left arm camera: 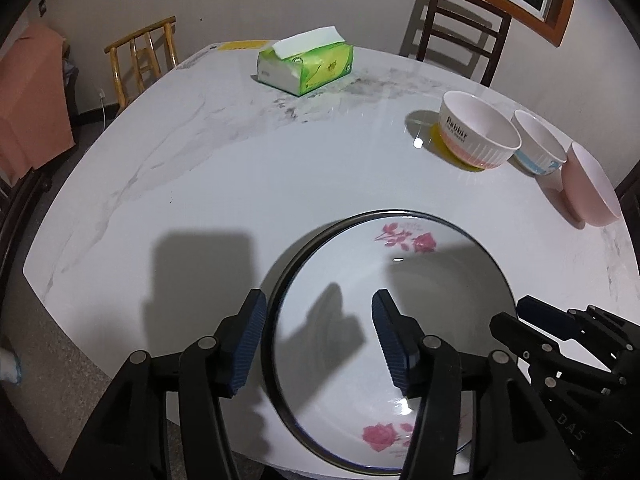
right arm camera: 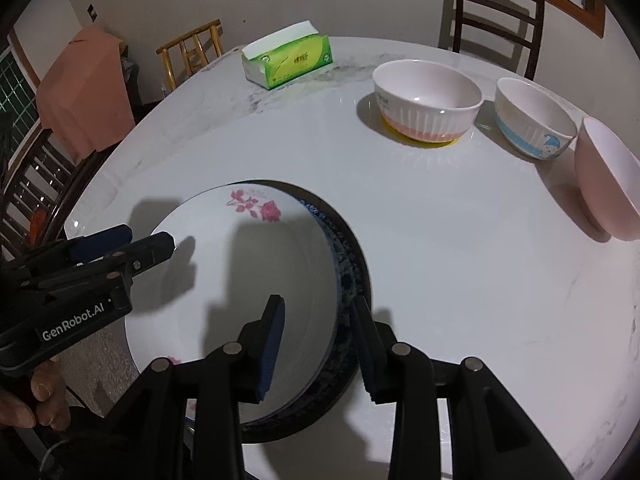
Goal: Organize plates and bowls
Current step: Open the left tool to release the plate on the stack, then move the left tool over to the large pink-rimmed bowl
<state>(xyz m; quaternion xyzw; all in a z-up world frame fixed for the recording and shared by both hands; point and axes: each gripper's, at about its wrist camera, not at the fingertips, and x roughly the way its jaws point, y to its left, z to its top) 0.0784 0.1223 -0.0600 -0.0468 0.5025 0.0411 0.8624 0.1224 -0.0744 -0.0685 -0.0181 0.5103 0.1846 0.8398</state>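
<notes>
Left gripper (left arm camera: 318, 344) is spread, unloaded, over rose plate (left arm camera: 400, 320), stacked; right gripper (right arm camera: 320, 348) straddles stack rim, grip unclear; three bowls (right arm camera: 428, 100) beyond are unstacked.

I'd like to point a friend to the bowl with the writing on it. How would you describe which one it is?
Start at the white marble table and look to the row of three bowls at its right side. The lettered bowl is the row's leftmost, nearest the green tissue box. Unlike the blue-banded bowl and plain pink bowl, it has dark lettering, a ribbed pink base, and sits on a yellow coaster.

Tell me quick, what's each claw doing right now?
Left claw: open, astride the plate rim, not pinching.
Right claw: astride the plates at their edge; grip cannot be told.
</notes>
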